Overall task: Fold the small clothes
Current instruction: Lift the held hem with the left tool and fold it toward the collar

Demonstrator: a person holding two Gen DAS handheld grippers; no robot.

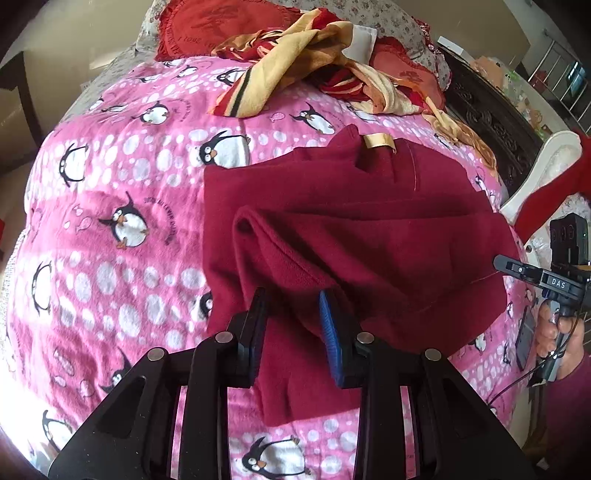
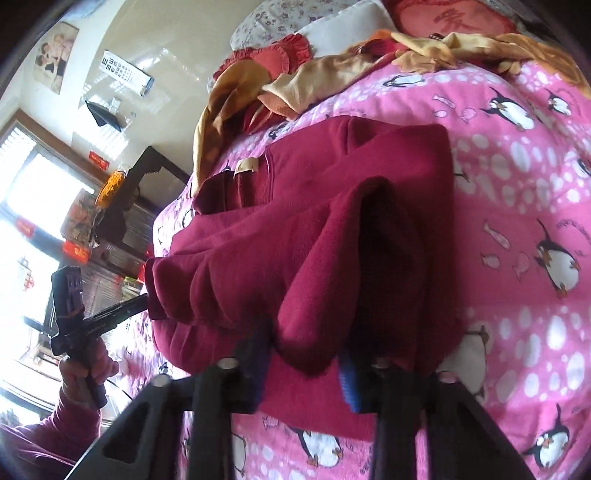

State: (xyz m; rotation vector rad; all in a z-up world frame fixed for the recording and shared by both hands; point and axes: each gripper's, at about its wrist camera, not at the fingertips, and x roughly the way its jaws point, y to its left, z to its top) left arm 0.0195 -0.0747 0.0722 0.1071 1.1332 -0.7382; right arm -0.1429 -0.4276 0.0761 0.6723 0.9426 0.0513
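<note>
We cannot see the right gripper's (image 2: 301, 365) fingertips — the dark red garment (image 2: 314, 229) drapes over them, and the near fabric is blurred. The left gripper's (image 1: 291, 314) body is cut off by the left wrist view's bottom edge. The small print on the pink penguin blanket (image 1: 110, 177) is too small to read.

The location was a bedroom in a private home. The work surface was a bed covered with a pink penguin-print blanket (image 1: 110, 177), with red embroidered cushions (image 1: 207, 26) and a floral pillow (image 2: 273, 14) at its head and a loose red-and-yellow cloth (image 1: 295, 62) lying there. Dark carved wooden furniture (image 1: 487, 114) stood beside the bed. A photo poster (image 2: 55, 55) and an eye chart (image 2: 125, 70) hung on the cream wall near a bright window (image 2: 40, 184).
</note>
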